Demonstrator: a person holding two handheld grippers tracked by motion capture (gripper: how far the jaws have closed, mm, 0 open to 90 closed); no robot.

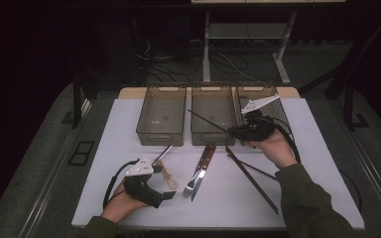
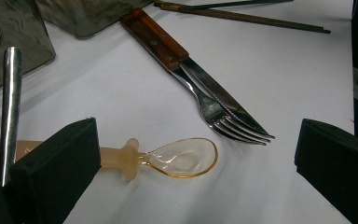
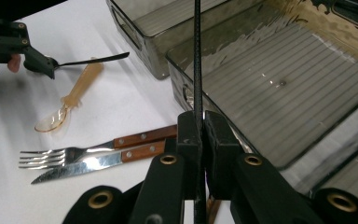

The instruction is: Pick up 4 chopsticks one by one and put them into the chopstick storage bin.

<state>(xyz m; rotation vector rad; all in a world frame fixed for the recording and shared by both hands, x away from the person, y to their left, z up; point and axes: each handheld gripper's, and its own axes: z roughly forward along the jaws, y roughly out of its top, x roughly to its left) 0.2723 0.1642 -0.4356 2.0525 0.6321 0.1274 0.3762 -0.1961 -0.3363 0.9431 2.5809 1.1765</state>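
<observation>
My right gripper (image 1: 234, 131) hangs at the front of the middle bin (image 1: 212, 138), shut on a thin black chopstick (image 1: 208, 121) that points up and to the left over that bin. In the right gripper view the chopstick (image 3: 197, 56) runs straight up from the closed jaws (image 3: 199, 126). My left gripper (image 1: 161, 182) rests at the front left of the table, open. Its two black pads (image 2: 51, 172) stand wide either side of an amber plastic spoon (image 2: 182, 158) without touching it. A metal handle (image 2: 10, 102) lies across the spoon's end.
Three smoky plastic bins stand in a row at the back: left (image 1: 159, 136), middle, right (image 1: 250, 88). A wood-handled fork (image 1: 191, 186) and knife (image 1: 204, 161) lie mid-table. Brown chopsticks (image 1: 252, 179) and another black one (image 1: 258, 169) lie to their right.
</observation>
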